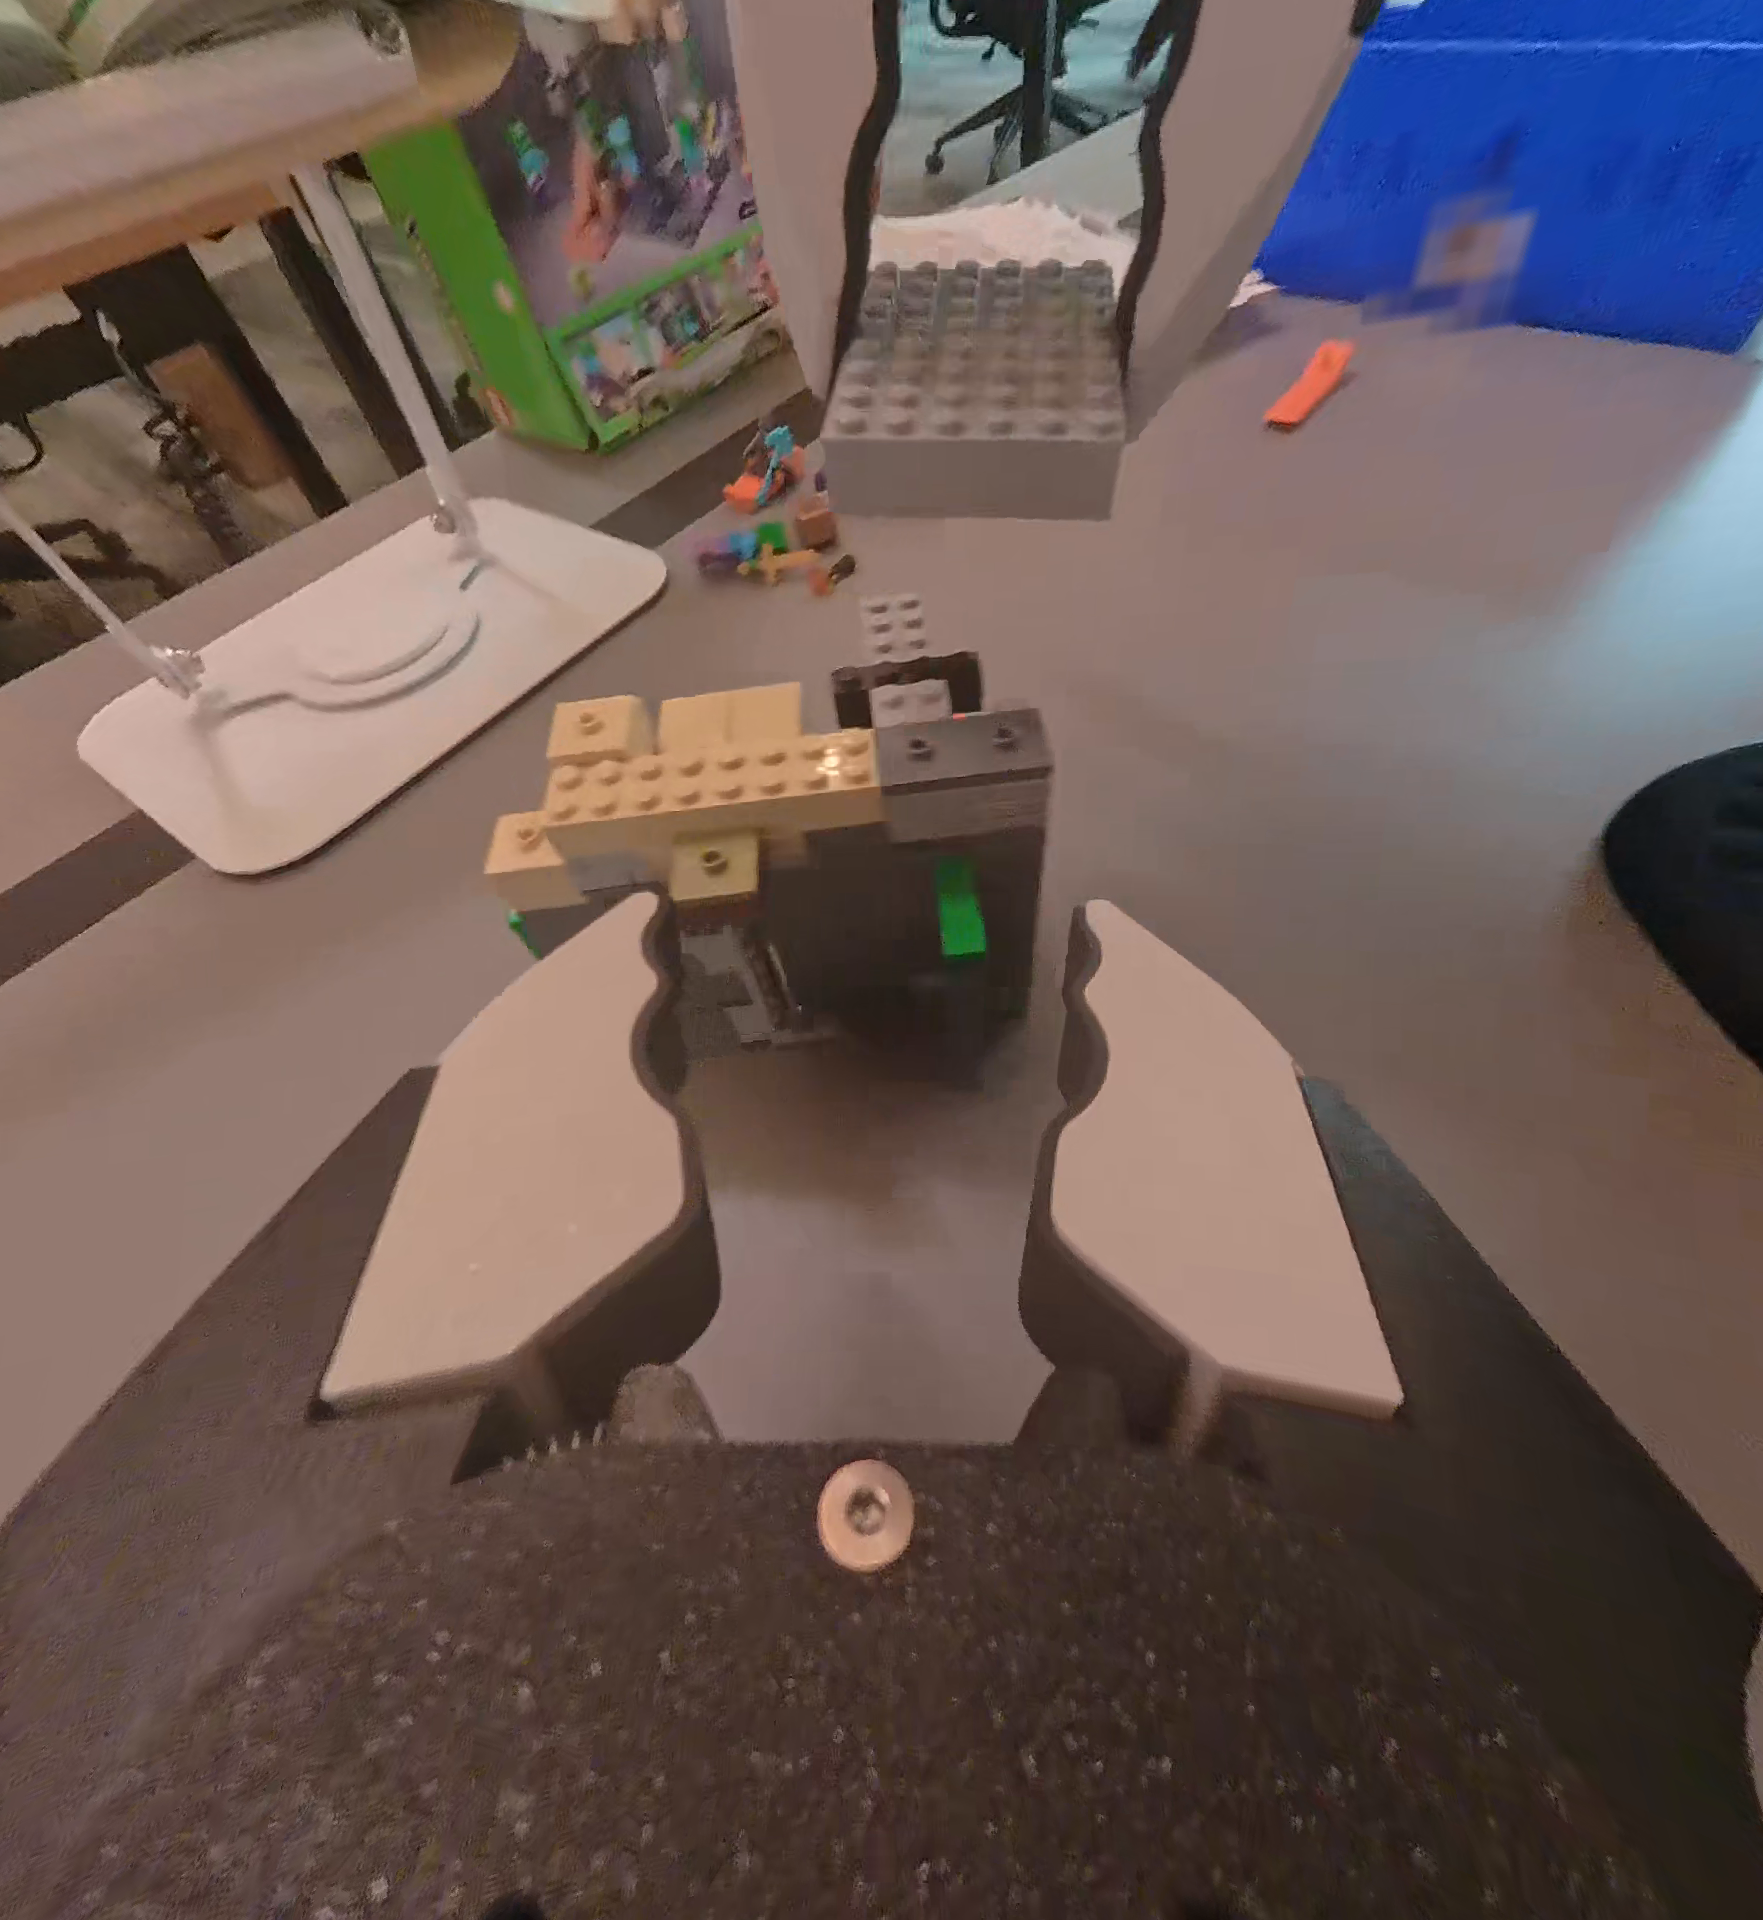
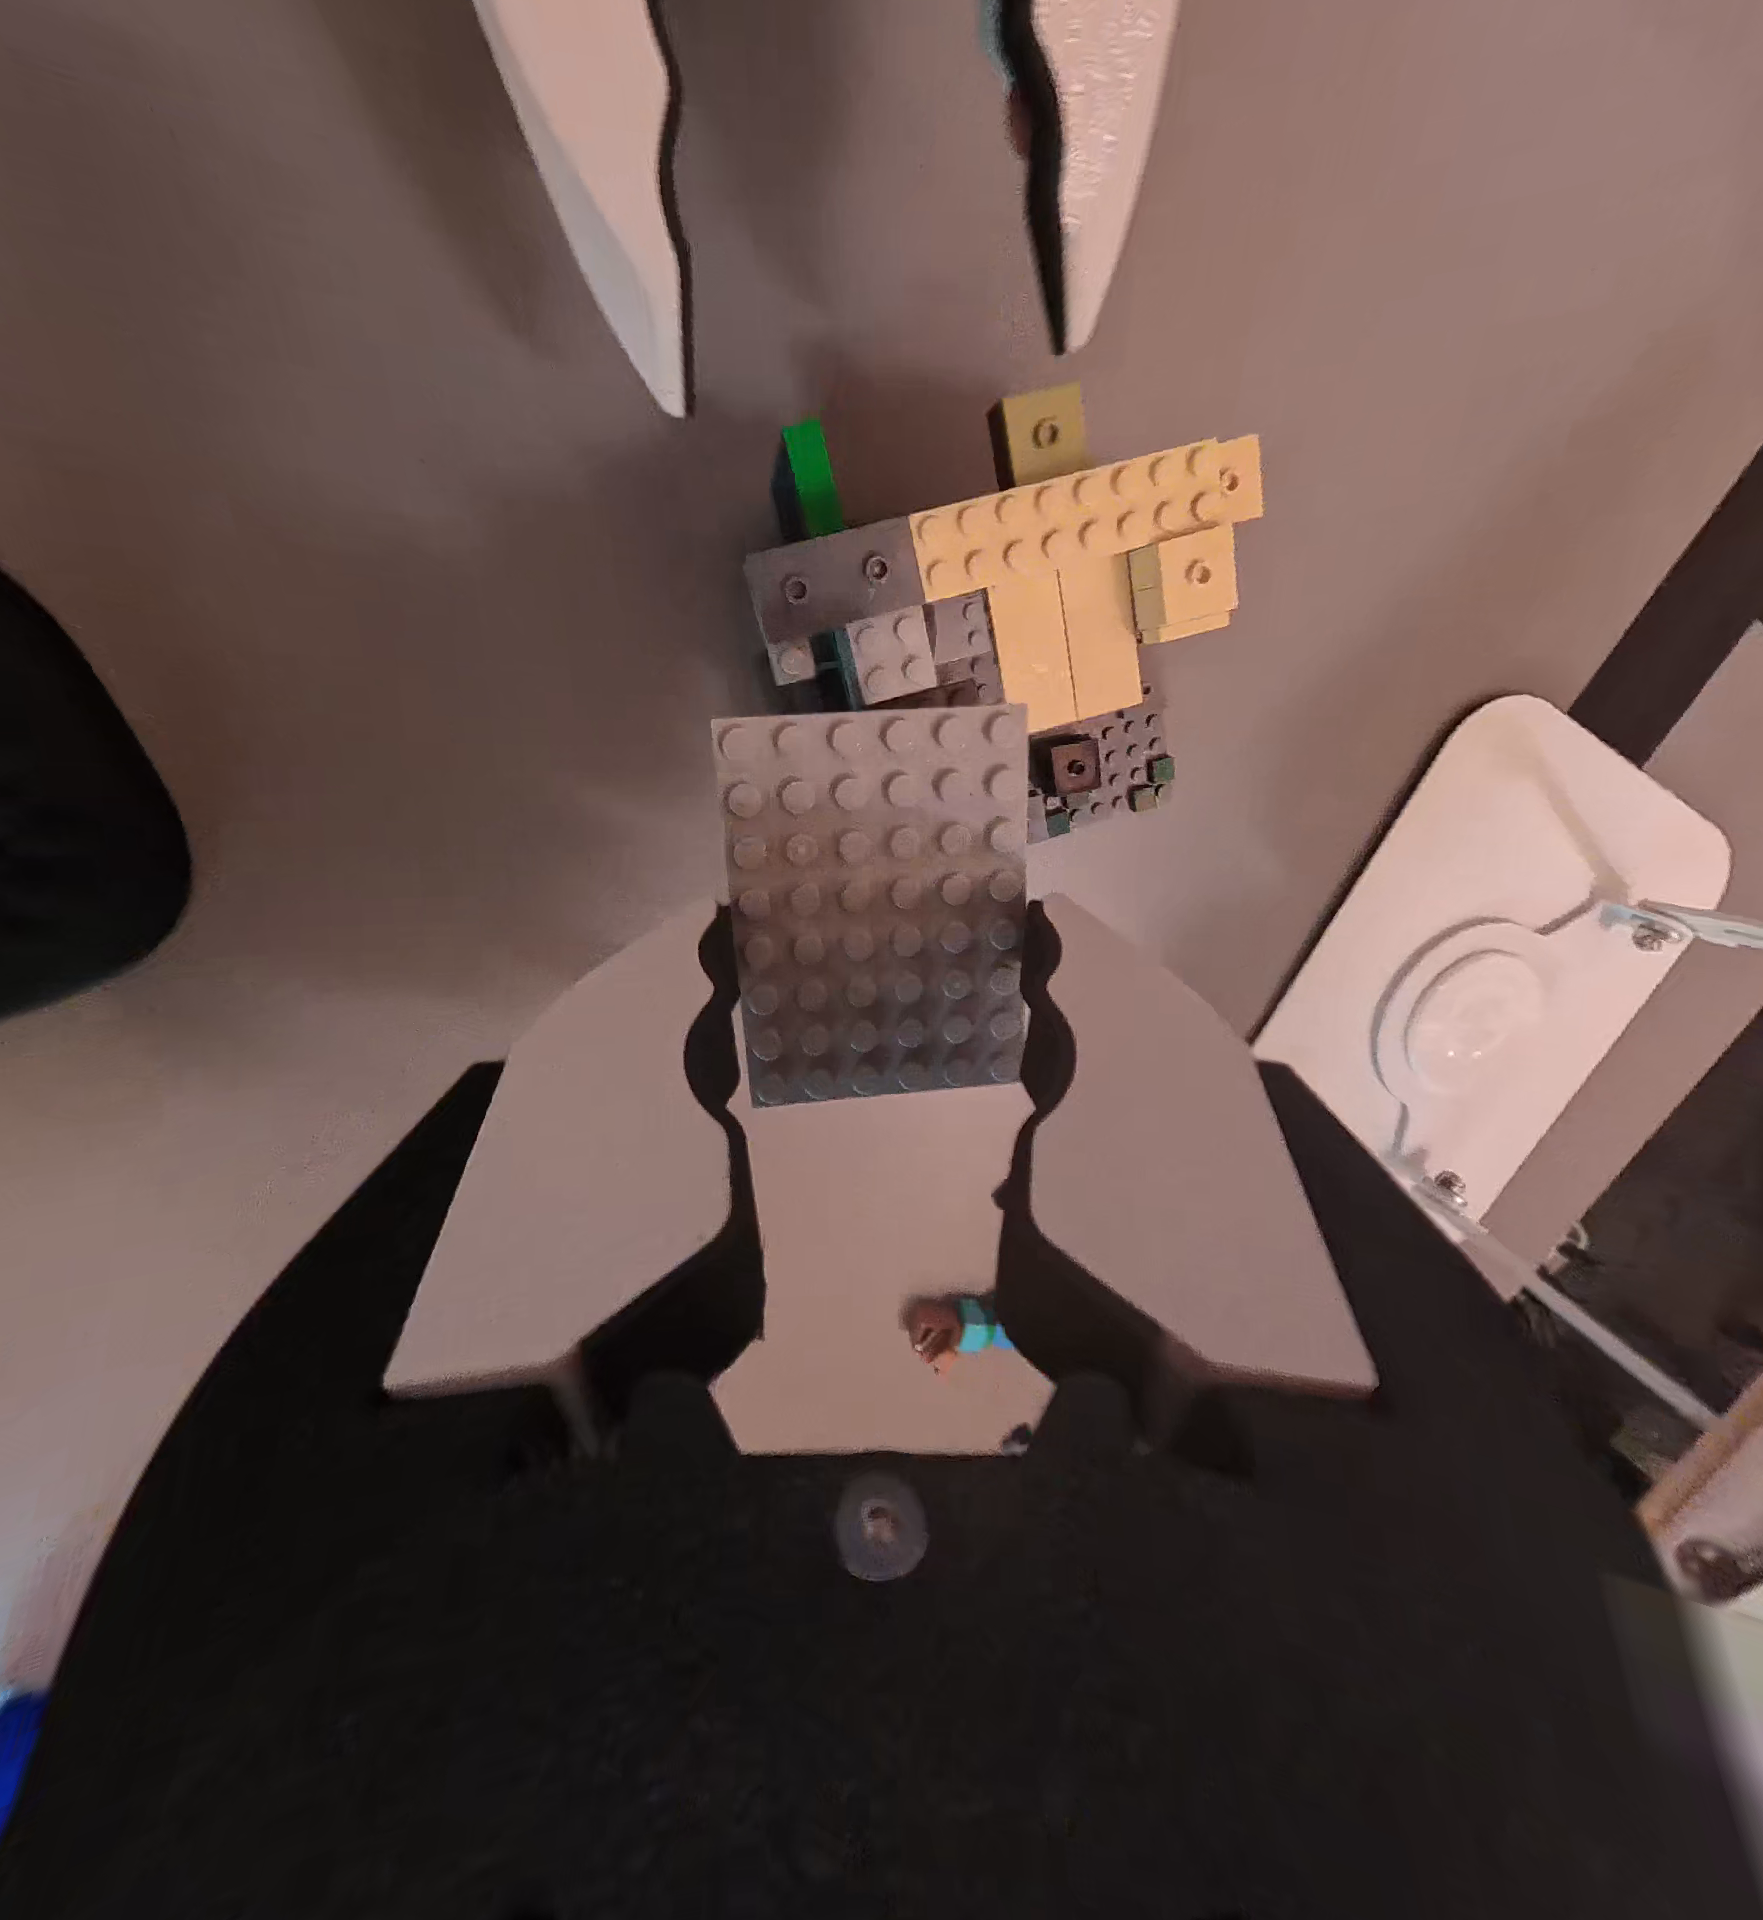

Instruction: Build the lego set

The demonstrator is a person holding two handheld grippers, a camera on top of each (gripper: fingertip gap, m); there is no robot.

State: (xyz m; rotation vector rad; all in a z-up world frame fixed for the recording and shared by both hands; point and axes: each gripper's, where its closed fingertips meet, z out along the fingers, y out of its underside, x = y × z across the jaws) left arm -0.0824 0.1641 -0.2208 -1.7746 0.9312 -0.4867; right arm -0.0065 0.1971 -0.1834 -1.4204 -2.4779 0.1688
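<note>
Grey studded plate (image 2: 872, 914), a thick one, is clamped between the right gripper (image 2: 872, 997) fingers, both pads pressed on its long edges, held in the air above the grey table (image 2: 337, 520) with studs facing the camera. In the left wrist view the same plate (image 1: 970, 416) shows farther off, lifted clear of the table. Just beyond the plate stands the brick build (image 2: 1012, 613): tan bricks on top, a dark grey block, a green piece at the side, on a low studded base. Plate and build are apart, not joined.

Left gripper (image 1: 861, 977) is spread wide and holds nothing; its fingertips sit on either side of the build's (image 1: 804, 862) near face with a visible gap on the right side; contact on the left, can't tell.

Around: white lamp base (image 1: 368, 686), small loose pieces (image 1: 773, 530), a small grey plate (image 1: 892, 623), an orange piece (image 1: 1308, 384), a green toy box (image 1: 607, 229), a small figure (image 2: 960, 1335) on the table under the right gripper.
</note>
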